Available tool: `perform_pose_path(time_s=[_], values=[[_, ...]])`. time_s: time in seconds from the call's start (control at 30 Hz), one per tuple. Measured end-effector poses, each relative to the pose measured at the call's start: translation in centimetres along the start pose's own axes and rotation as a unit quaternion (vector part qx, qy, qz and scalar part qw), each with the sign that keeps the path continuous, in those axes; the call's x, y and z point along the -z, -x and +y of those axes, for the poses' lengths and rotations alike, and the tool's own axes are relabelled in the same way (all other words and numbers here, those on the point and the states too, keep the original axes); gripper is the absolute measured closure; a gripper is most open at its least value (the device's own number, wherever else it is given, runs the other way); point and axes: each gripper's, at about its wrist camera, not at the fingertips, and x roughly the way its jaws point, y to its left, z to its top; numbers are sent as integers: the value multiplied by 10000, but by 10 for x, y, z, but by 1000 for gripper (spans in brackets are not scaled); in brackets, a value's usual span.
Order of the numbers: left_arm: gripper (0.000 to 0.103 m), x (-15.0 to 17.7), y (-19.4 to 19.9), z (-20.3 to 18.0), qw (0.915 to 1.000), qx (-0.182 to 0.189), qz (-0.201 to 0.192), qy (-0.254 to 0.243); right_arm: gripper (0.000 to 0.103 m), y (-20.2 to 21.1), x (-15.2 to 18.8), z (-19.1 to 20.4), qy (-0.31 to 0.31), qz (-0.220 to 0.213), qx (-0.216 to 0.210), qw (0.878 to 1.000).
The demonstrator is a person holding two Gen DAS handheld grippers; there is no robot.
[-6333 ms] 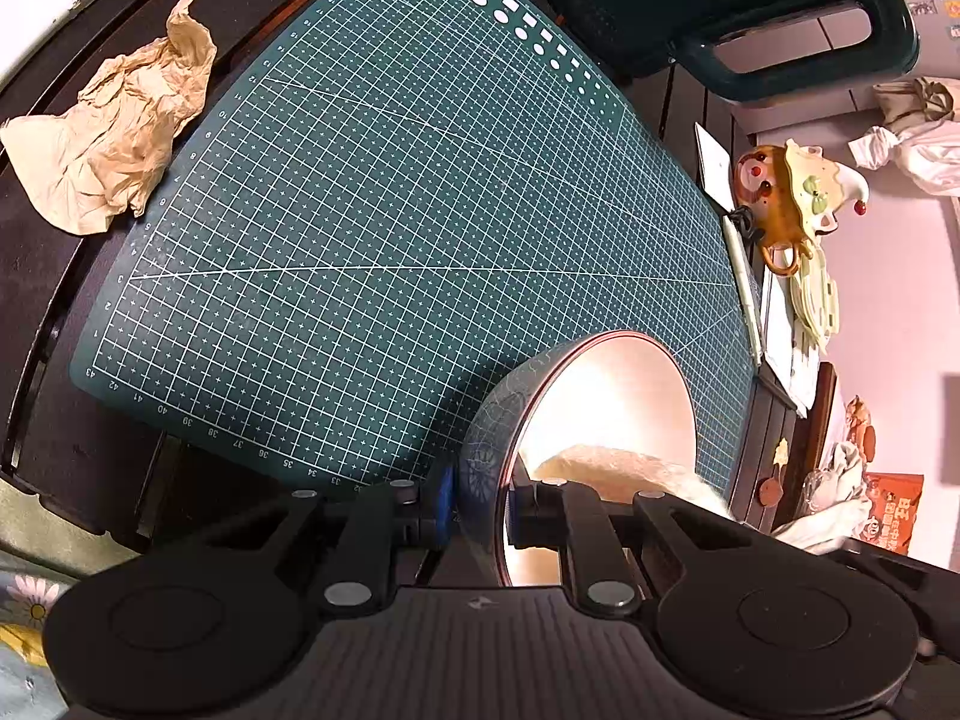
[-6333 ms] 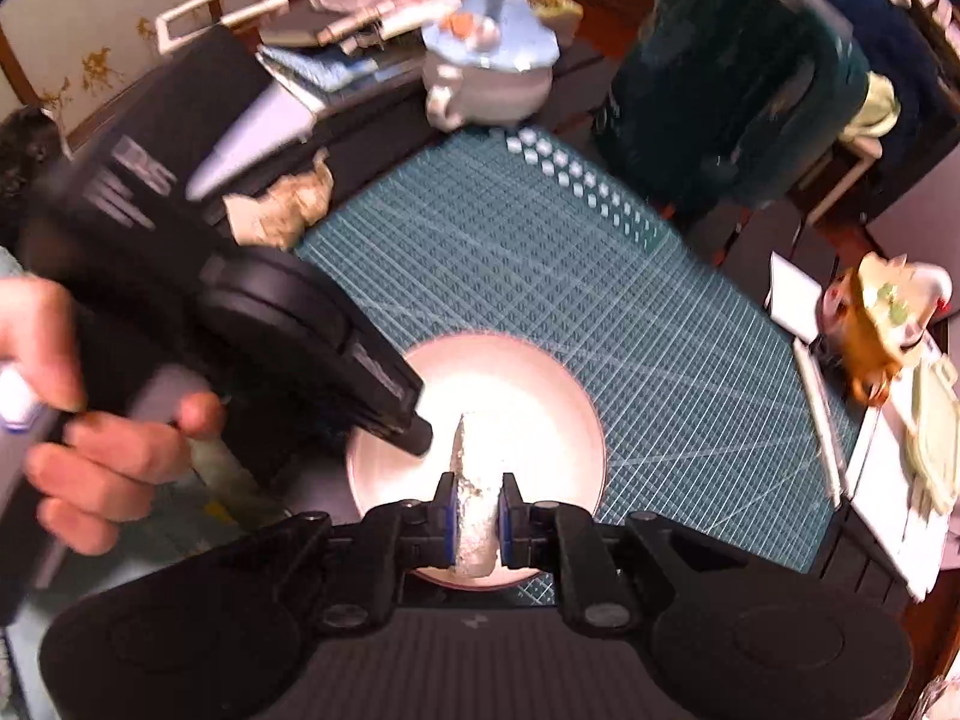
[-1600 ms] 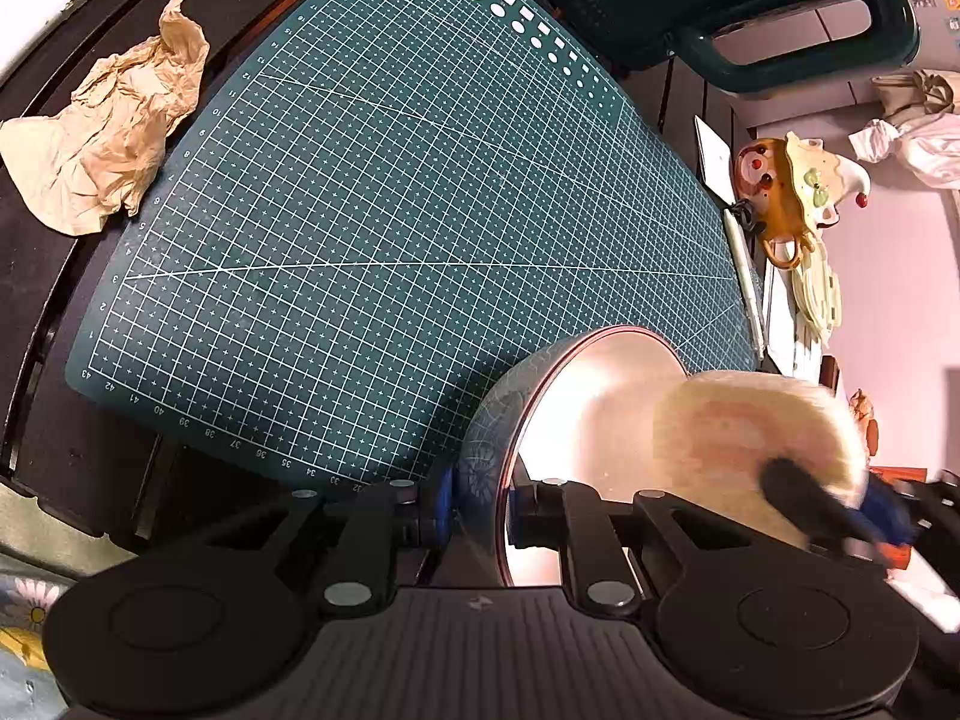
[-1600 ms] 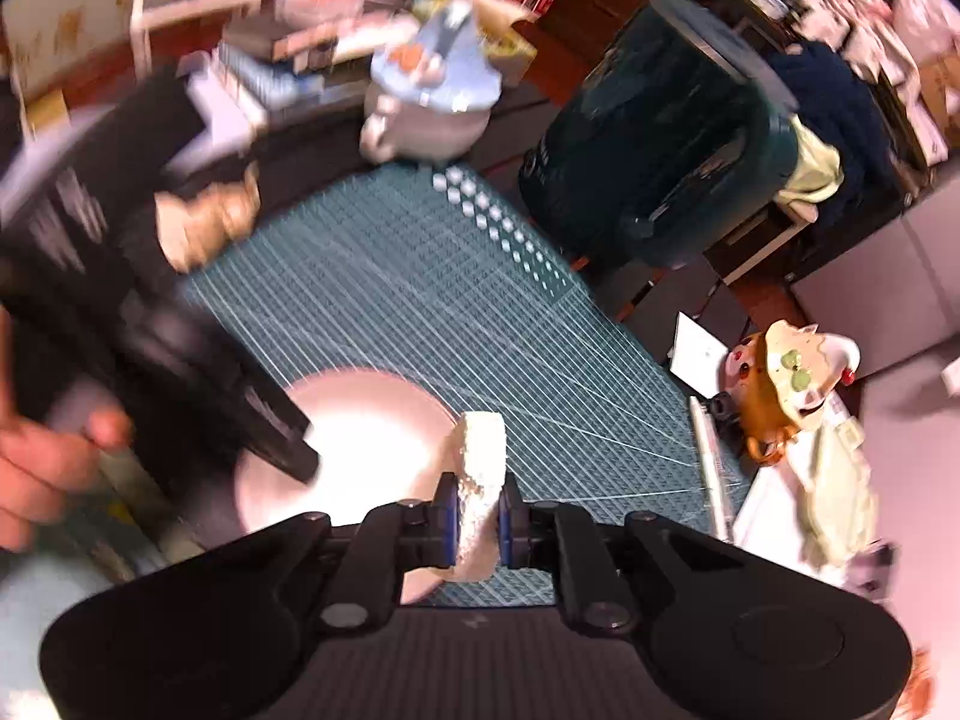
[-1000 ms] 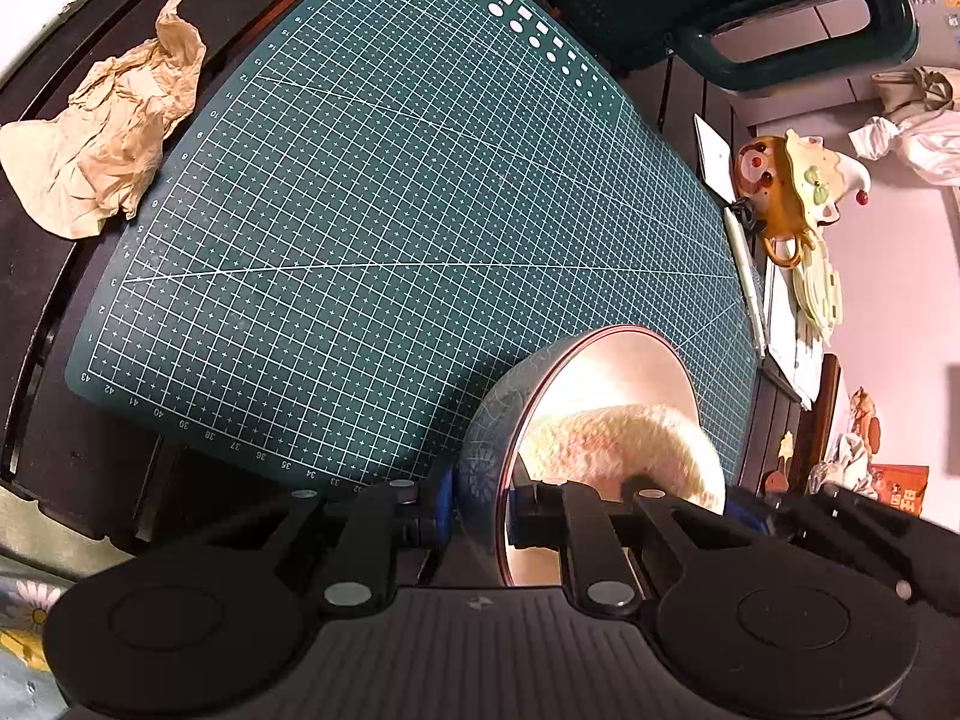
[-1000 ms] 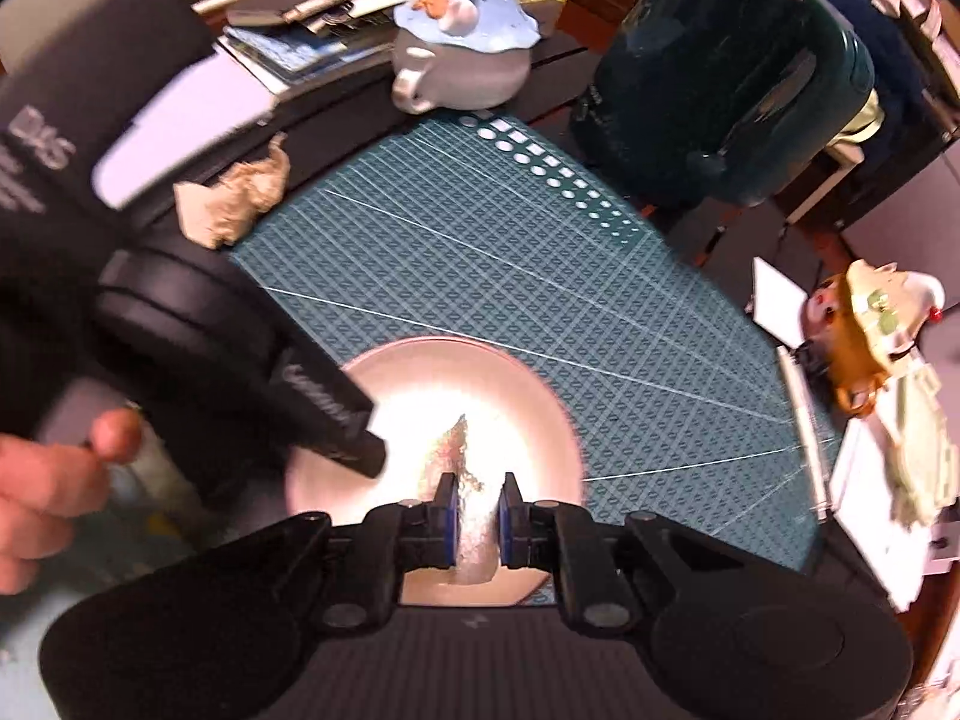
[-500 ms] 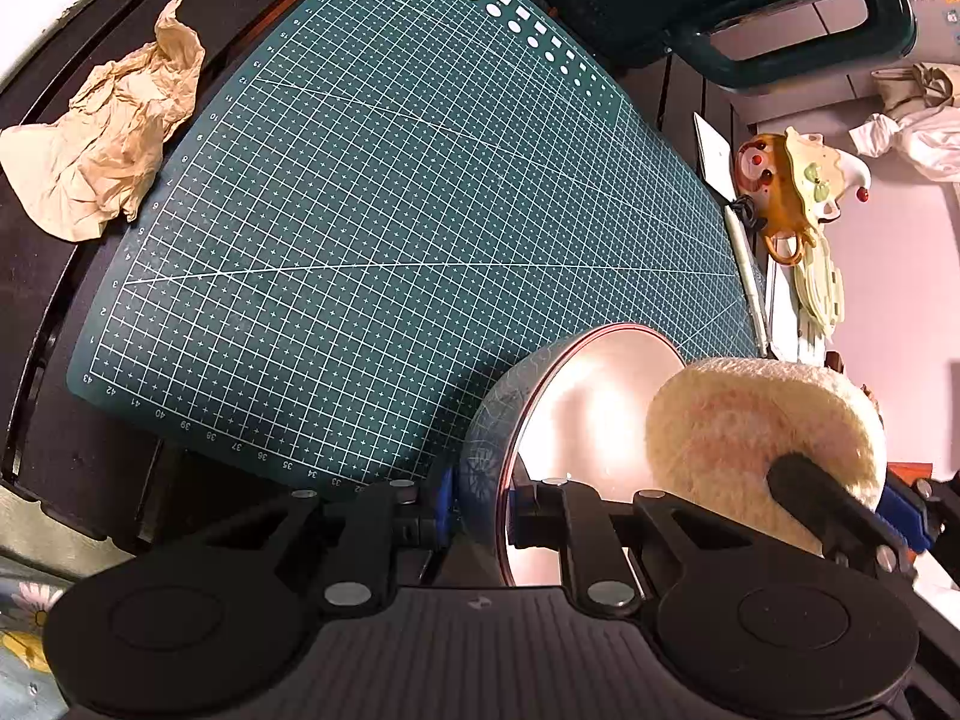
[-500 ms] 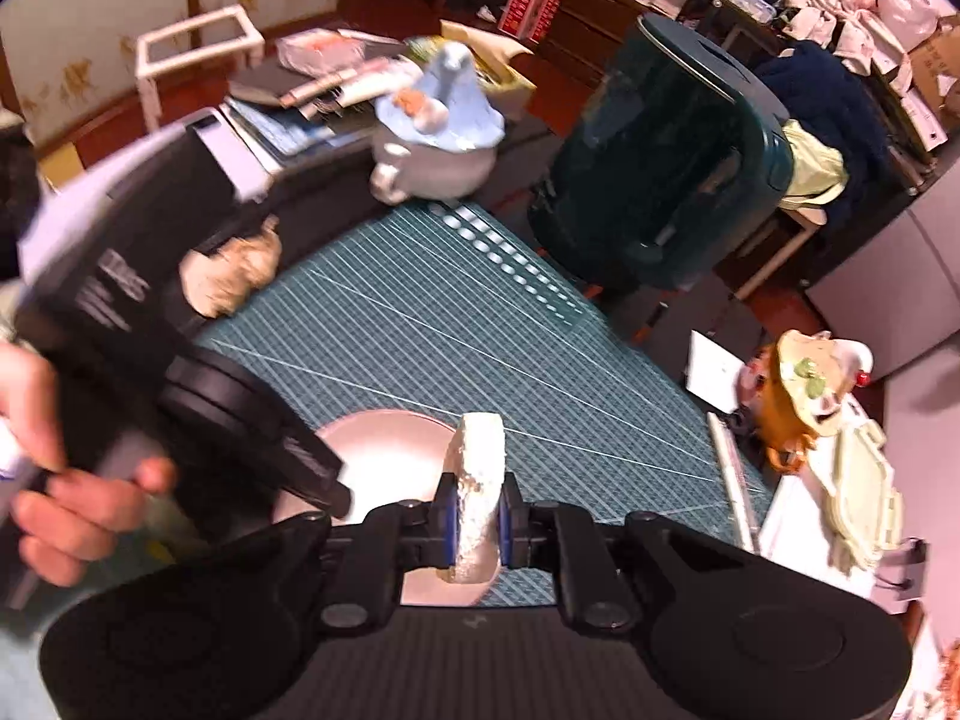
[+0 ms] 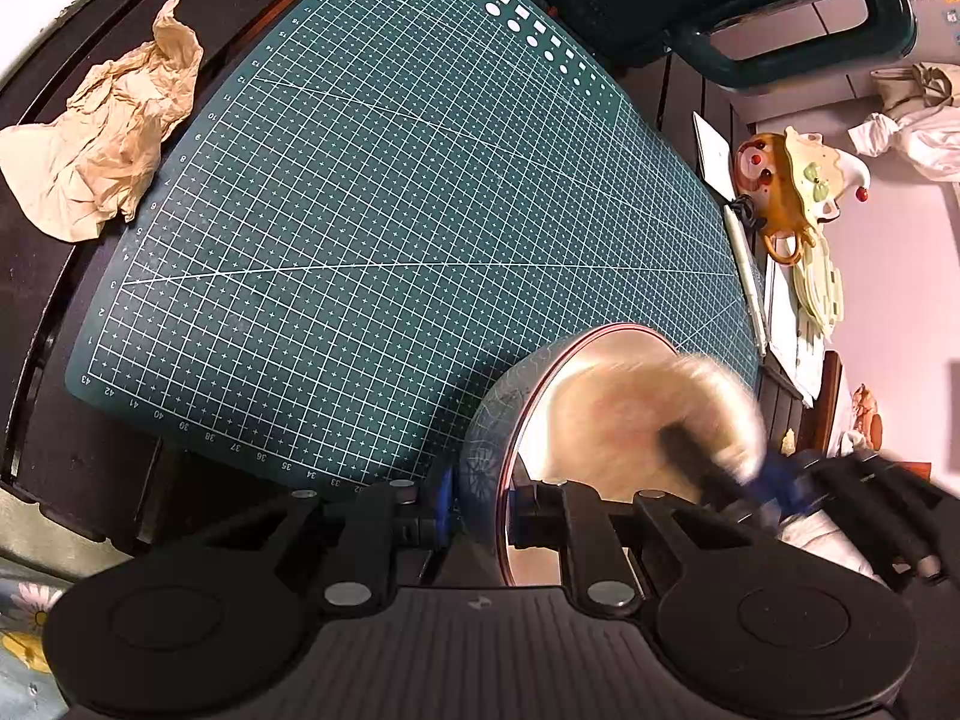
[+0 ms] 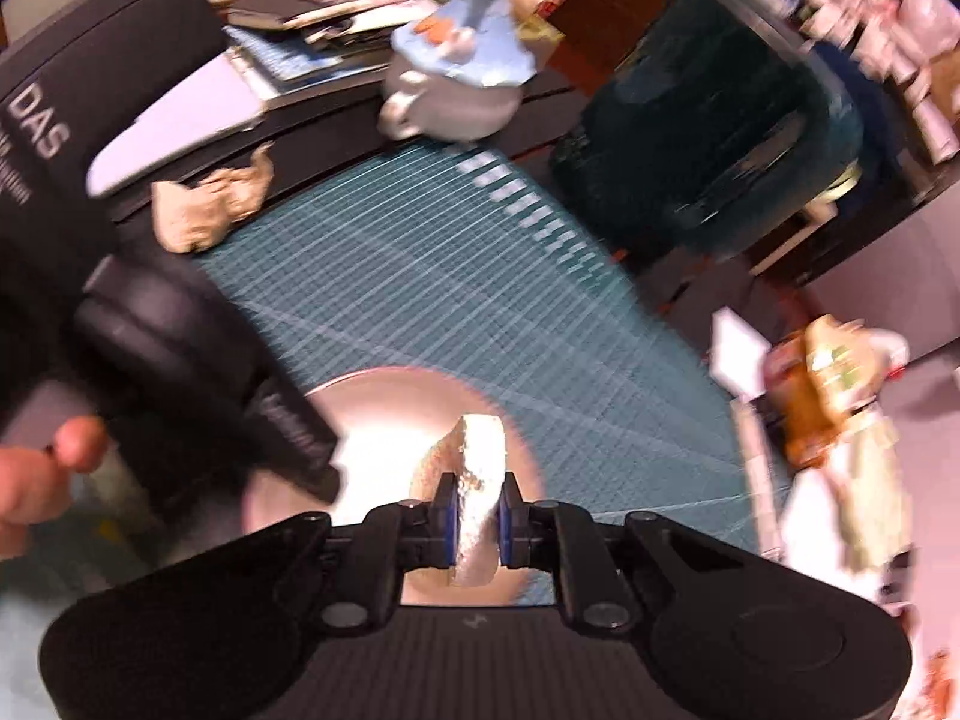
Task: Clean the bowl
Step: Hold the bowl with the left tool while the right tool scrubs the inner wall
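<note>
Green gridded cutting mat [image 9: 384, 228] covers the dark bench, the bowl [image 9: 576, 384] at its near edge. Left gripper [image 9: 480, 510] pinches the bowl's rim; right gripper [image 10: 477, 516] clamps a pale sponge [image 10: 477, 480] inside it.

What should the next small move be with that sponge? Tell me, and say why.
Probably bring the sponge back down against the inside of the bowl for another wipe. The right gripper has its jaws shut on the sponge, just above the bowl's inside. The left gripper clamps the bowl's rim, tilted on the cutting mat, so it is steadied for scrubbing.
</note>
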Motion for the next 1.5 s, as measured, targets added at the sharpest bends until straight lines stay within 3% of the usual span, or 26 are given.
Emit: perform_pose_path(time_s=[0.3,0.53,0.7,0.8,1.0,1.23,1.37,1.5], values=[[87,-1,0,0,10000,-6,-7,5,91,35,-4,-24,-333,-420,-522,9972],[87,-1,-1,1,10000,6,-3,18,91,2,8,-5,-343,36,-1131,9930],[87,0,-1,2,10000,13,4,15,91,-11,8,1,-262,18,-703,9972],[87,0,-1,2,10000,16,5,13,92,-14,6,5,15,-40,-220,9997],[87,0,0,1,10000,6,3,-2,92,-2,4,-6,-165,-225,-88,9996],[87,1,0,1,10000,-5,-7,0,91,33,5,-34,-776,-486,-530,9944],[87,2,1,2,10000,-6,-7,-3,91,27,9,-32,-1015,-284,-1078,9886],[87,1,0,1,10000,-10,-5,-3,91,6,13,-16,-922,-24,-1204,9884]])
